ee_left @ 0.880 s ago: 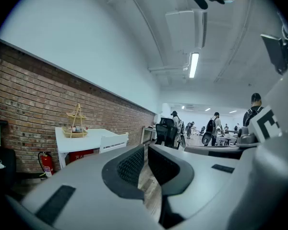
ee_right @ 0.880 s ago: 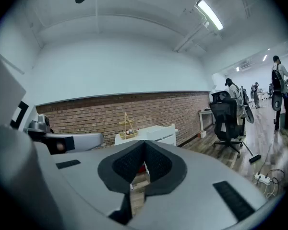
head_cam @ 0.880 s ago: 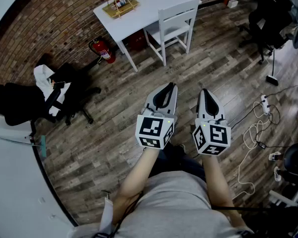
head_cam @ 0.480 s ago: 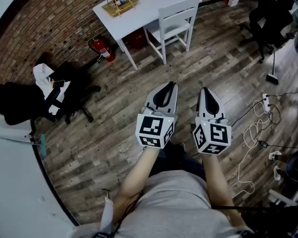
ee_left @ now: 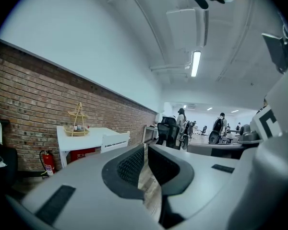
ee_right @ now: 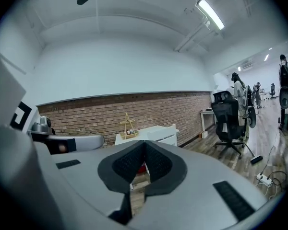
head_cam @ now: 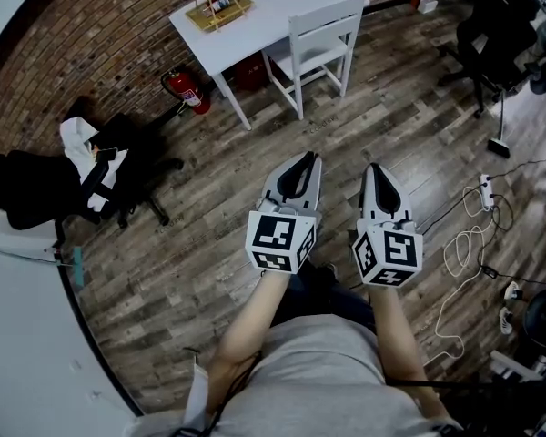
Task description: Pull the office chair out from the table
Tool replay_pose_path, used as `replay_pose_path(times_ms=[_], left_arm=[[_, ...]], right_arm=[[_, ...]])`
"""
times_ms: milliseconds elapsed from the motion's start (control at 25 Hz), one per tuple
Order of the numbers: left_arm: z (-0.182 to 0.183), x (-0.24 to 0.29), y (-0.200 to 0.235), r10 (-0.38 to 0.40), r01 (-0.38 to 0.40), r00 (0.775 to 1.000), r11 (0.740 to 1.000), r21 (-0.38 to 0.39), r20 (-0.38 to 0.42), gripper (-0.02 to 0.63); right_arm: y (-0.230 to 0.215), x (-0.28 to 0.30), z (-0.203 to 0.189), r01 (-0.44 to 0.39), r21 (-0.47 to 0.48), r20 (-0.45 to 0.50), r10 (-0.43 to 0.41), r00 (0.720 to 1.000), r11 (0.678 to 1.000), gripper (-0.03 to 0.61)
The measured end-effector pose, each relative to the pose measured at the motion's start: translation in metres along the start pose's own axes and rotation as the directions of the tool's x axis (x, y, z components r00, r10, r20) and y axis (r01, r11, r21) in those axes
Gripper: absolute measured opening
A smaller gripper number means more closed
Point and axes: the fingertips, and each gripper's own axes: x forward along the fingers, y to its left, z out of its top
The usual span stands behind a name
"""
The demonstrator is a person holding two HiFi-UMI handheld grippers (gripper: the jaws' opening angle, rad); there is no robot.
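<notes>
Grippers: left gripper (head_cam: 307, 162) and right gripper (head_cam: 375, 169) side by side above the wooden floor (head_cam: 200, 262), pointing toward the far side.
Fingers: both pairs clenched together, with nothing between them.
Chair: white chair (head_cam: 317, 42) far ahead, tucked against the white bench (head_cam: 273, 3), well apart from both grippers.
Others: black office chair (head_cam: 490, 35) far right; clothes-draped chair (head_cam: 118, 185) at left.

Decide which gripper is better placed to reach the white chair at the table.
Left, marginally: the left gripper lines up nearer the chair than the right gripper; both are shut, empty and far off.
</notes>
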Motion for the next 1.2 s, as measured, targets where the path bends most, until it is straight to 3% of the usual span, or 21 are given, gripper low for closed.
replay_pose_path(times_ms=[720, 1200], left_arm=[[-0.012, 0.006, -0.018, 0.059, -0.059, 0.998, 0.998, -0.01, -0.012, 0.034], [0.0, 0.089, 0.008, 0.02, -0.02, 1.0, 1.0, -0.008, -0.012, 0.034]], right_arm=[[-0.037, -0.01, -0.004, -0.021, 0.03, -0.008, 0.021, 1.0, 0.999, 0.015], [-0.063, 0.066, 0.009, -0.009, 0.014, -0.016, 0.009, 1.0, 1.0, 0.015]])
